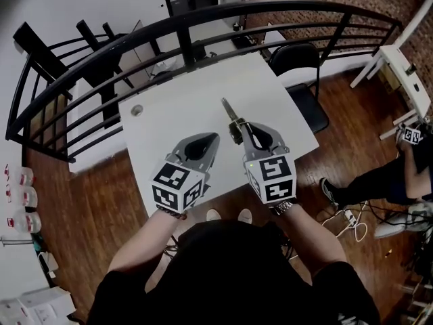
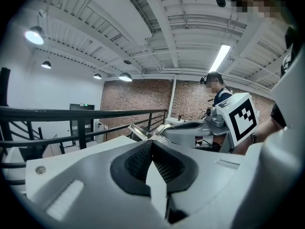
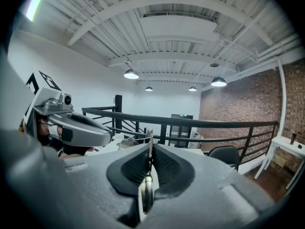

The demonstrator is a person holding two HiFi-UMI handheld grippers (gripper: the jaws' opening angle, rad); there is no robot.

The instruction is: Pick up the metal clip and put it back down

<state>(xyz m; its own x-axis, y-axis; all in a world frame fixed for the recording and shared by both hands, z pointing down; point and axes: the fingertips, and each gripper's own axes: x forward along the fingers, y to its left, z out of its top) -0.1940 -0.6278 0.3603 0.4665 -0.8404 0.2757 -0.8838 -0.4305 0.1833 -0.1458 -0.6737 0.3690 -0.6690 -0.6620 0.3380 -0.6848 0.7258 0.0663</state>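
The metal clip (image 1: 232, 117) is pinched edge-on between the jaws of the right gripper (image 3: 149, 149), which are pressed together on it. Most of the clip sticks out beyond the tips, toward the far side of the white table (image 1: 169, 107). In the left gripper view the clip seems to be held clear of the table top, but the gap under it cannot be judged well. The left gripper (image 2: 151, 146) is held just beside the right one, its jaws closed on each other with nothing between them.

Both grippers are held over the near right part of the table — the near edge lies about under the marker cubes, and the right edge is near the right gripper. Toward the left and the far edge much bare table top is left. Only a small round object (image 1: 137, 110) is seen there, close to the left edge and well apart from the clip. Behind the far edge a black curved railing (image 1: 203, 27) is found, and a black chair (image 1: 298, 63) stands at the far right corner. On the wooden floor (image 1: 101, 202) at the right another person's leg (image 1: 369, 178) is seen — well apart from the table.
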